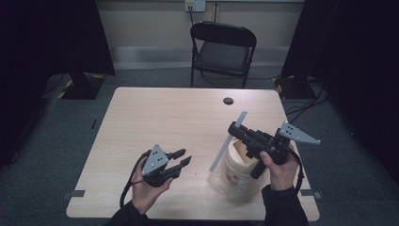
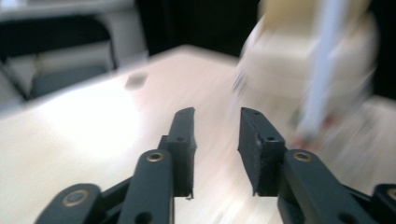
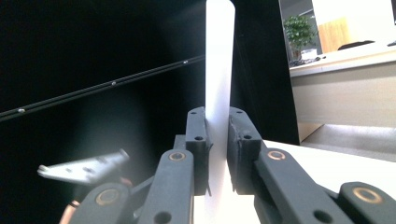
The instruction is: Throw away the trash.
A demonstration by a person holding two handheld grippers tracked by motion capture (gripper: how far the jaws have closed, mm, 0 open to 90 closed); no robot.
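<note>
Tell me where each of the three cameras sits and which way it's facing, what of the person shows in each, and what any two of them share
High view: above the person's side, looking forward and down on the table; both forearms, left gripper and right gripper show.
Left gripper view: rides the left gripper, faces across the table toward the blurred cup; its parted jaws show.
Right gripper view: rides the right gripper, faces level past the table edge; its jaws clamp the white stick.
Shared: the stick and cup appear in high and left gripper views.
</note>
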